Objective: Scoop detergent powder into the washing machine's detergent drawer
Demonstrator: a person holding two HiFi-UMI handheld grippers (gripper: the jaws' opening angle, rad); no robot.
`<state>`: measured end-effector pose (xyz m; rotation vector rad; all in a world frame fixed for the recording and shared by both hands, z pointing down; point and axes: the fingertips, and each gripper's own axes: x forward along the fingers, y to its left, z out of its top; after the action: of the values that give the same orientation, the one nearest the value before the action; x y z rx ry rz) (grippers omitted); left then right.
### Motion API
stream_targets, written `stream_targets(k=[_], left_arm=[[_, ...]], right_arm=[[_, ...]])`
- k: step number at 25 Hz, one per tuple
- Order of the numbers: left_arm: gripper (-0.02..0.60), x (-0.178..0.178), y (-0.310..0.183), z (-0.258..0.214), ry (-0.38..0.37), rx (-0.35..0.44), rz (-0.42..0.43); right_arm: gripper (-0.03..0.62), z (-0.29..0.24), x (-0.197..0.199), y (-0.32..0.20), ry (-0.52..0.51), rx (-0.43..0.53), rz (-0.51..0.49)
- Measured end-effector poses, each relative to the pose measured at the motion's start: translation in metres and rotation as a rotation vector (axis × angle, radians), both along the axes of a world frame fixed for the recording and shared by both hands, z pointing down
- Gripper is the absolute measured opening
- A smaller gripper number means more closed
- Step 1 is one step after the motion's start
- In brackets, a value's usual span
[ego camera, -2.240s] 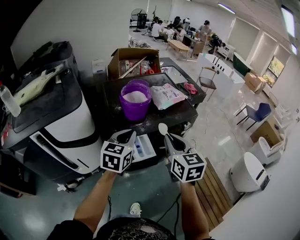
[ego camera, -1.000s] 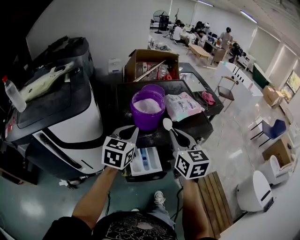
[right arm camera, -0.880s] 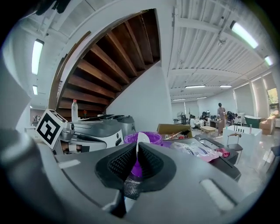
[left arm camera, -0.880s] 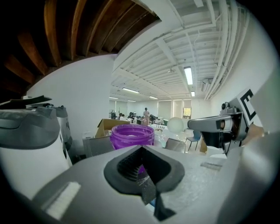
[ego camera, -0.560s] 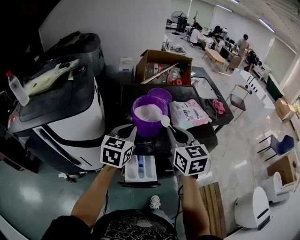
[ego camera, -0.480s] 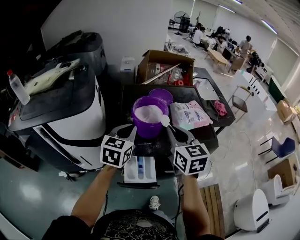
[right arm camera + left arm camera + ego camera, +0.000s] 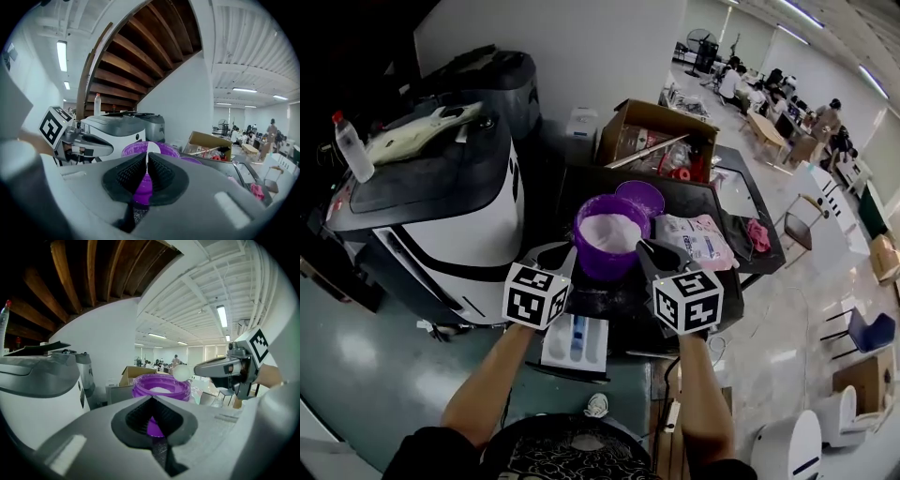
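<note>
Hovering both grippers just short of the purple tub (image 7: 609,236) of detergent powder (image 7: 612,230).
Your right gripper (image 7: 146,159) pinches the white scoop (image 7: 181,373), its bowl up beside the tub's rim; your left gripper (image 7: 151,401) is pressed together on nothing. On your near side of the tub, lower down, the detergent drawer (image 7: 577,340) stands open.

Open cardboard box (image 7: 652,114), red-capped clear bottle (image 7: 352,150) at left, pink cloth (image 7: 758,234) at right
</note>
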<state>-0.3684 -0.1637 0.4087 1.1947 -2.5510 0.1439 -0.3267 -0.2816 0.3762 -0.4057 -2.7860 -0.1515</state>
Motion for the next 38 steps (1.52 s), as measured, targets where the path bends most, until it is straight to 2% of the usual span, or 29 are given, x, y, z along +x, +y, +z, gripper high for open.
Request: stream_targets(k=[6, 11, 15, 19, 28, 34, 38], left_arm=[[0.0, -0.005, -0.002, -0.001, -0.009, -0.011, -0.032], [0.0, -0.008, -0.007, -0.002, -0.019, -0.018, -0.044], [0.0, -0.007, -0.008, -0.001, -0.017, -0.016, -0.061], [0.0, -0.008, -0.008, 0.001, -0.013, -0.011, -0.079], [0.0, -0.018, 0.003, -0.001, -0.02, -0.001, -0.128], [0.0, -0.019, 0.007, -0.001, -0.02, 0.001, -0.148], [0.0, -0.018, 0.01, 0.0, -0.021, 0.006, -0.16]], right_arm=[[0.037, -0.002, -0.017, -0.005, 0.072, 0.101, -0.131], [0.037, -0.003, -0.035, 0.001, 0.134, 0.25, -0.254], [0.037, 0.002, -0.046, 0.008, 0.212, 0.297, -0.328], [0.037, 0.014, -0.06, 0.01, 0.314, 0.329, -0.352], [0.037, 0.037, -0.083, 0.015, 0.52, 0.495, -0.401], [0.037, 0.055, -0.088, 0.015, 0.632, 0.57, -0.411], [0.037, 0.061, -0.09, 0.011, 0.668, 0.606, -0.408]])
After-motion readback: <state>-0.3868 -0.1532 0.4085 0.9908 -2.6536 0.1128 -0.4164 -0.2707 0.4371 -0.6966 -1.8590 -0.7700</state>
